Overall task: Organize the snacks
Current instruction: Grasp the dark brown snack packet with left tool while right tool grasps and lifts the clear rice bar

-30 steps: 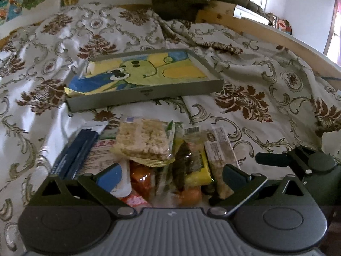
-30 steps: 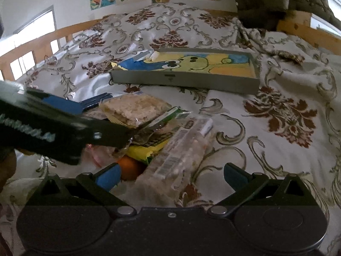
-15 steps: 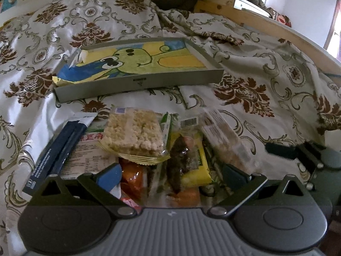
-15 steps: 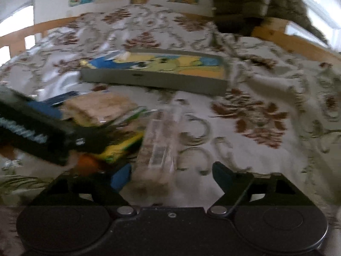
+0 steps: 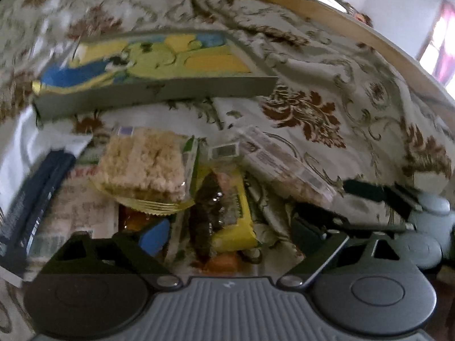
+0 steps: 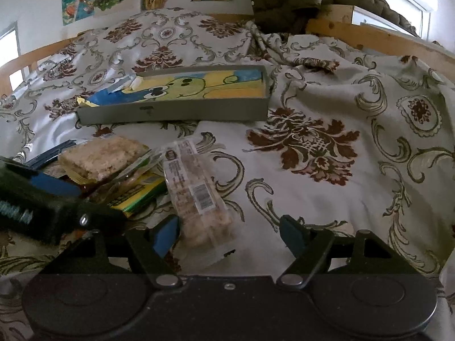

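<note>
Left wrist feed is motion-smeared: tray (image 5: 159, 91) edges and bedspread (image 5: 327, 65) pattern streak, worst top-left. My right wrist feed is sharp; tray (image 6: 173, 110) and bedspread (image 6: 312, 142) print read clean. Both dim and flat, daylight only. Window (image 5: 438, 54) blown out top-right on left feed; windows (image 6: 10, 48) clip on right feed too. Heavy fisheye bending, black corners. Snack wrappers (image 5: 221, 199) show small glare spots.

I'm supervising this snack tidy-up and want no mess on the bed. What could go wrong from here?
1. The right gripper is open around the long clear-wrapped bar, off-center toward one finger; closing might pinch only loose wrapper, or crush the bar.
2. The left gripper hangs open over the crowded pile, so it could snag the yellow packet or knock the puffed rice cake.
</note>
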`<state>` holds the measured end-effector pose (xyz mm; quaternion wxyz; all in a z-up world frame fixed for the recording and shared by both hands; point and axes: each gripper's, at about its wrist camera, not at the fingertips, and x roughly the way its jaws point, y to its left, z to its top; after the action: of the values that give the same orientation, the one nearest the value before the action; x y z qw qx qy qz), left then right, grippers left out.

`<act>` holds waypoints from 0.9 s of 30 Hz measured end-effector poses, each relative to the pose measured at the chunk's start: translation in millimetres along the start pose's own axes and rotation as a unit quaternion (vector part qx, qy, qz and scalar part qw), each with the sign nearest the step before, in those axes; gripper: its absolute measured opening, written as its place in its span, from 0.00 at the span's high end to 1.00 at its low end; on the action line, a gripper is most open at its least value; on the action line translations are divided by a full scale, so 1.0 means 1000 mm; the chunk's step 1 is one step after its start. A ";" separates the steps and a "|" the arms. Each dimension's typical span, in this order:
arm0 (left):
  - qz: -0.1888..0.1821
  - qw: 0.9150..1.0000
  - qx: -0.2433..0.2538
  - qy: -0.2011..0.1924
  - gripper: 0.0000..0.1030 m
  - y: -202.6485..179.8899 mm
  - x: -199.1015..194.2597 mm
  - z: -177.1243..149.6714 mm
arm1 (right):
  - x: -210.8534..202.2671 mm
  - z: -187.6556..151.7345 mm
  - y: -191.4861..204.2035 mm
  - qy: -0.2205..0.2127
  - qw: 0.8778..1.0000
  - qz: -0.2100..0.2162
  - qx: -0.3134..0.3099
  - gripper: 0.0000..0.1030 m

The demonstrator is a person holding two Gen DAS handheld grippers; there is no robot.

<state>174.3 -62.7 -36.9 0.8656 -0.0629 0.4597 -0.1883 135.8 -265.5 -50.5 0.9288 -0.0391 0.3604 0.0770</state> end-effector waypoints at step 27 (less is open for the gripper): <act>0.059 0.997 0.038 -0.013 0.36 -0.013 0.012 0.000 | 0.020 0.003 0.006 -0.003 0.998 0.059 -0.026 0.42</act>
<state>176.4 -79.1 -42.5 0.8828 -0.0047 0.4439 -0.1535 150.9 -256.5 -62.0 0.9223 -0.0424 0.3575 0.1408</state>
